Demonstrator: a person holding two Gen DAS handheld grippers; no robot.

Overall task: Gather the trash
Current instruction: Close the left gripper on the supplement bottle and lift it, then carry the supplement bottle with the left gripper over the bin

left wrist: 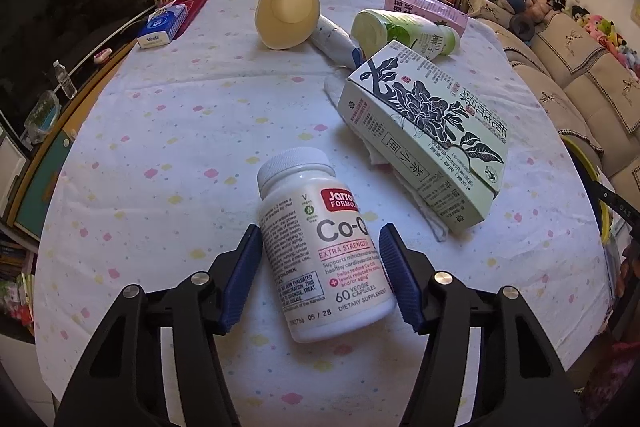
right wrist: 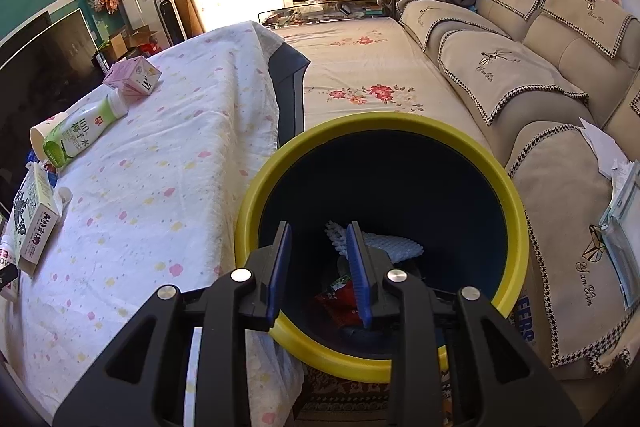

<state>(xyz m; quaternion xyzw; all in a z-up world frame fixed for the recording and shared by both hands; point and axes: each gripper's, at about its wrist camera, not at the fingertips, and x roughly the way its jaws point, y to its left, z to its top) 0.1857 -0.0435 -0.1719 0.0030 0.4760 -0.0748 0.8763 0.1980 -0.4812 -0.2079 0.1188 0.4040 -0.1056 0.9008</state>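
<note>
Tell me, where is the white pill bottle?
In the left wrist view, the pill bottle lies on the table between the open jaws, left of the green tea box.

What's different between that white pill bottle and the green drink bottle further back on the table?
The white pill bottle is squat, with a screw cap and a red logo; the green drink bottle is slimmer, with a green-and-white label. The pill bottle lies between the left gripper's open fingers; the drink bottle lies farther off, beside a pink carton. Both lie on their sides on the tablecloth.

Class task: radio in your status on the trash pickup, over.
Left tongs open, straddling supplement bottle. Right tongs open, empty, over yellow-rimmed bin. Tea carton close beside bottle.
</note>
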